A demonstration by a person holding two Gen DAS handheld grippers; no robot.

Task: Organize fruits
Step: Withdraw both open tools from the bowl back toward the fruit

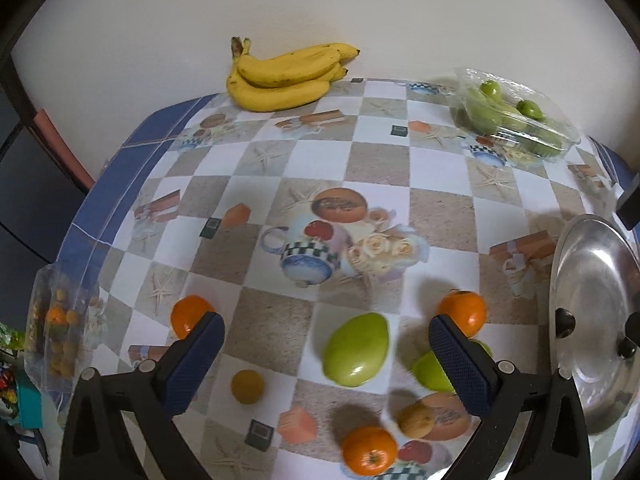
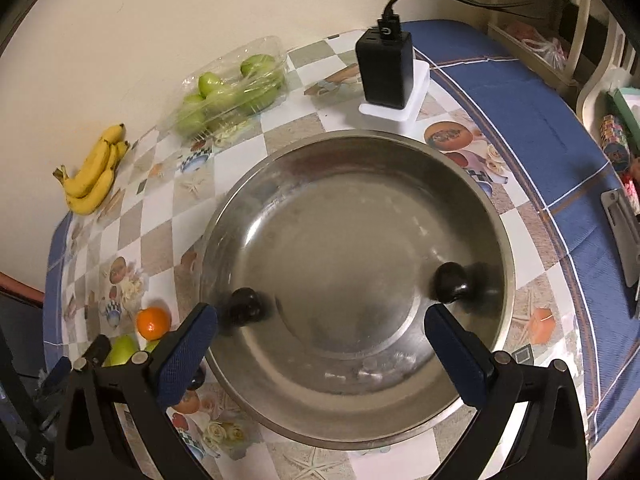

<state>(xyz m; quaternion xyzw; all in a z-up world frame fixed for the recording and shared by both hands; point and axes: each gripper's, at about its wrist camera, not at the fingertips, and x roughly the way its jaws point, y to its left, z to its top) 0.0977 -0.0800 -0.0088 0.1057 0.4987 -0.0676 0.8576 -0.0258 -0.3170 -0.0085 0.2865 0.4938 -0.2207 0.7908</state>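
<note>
Left tool gaped wide over green mango, lower centre; right tool wide apart above round steel bowl, both empty.

Home dining corner, table against a plain wall under a printed checkered oilcloth, bananas, steel bowl, plugged-in charger, cluttered shelves alongside

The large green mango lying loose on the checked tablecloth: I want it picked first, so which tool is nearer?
Left. The left tool hangs open right over the large green mango; the right tool hangs open above the steel bowl.
</note>
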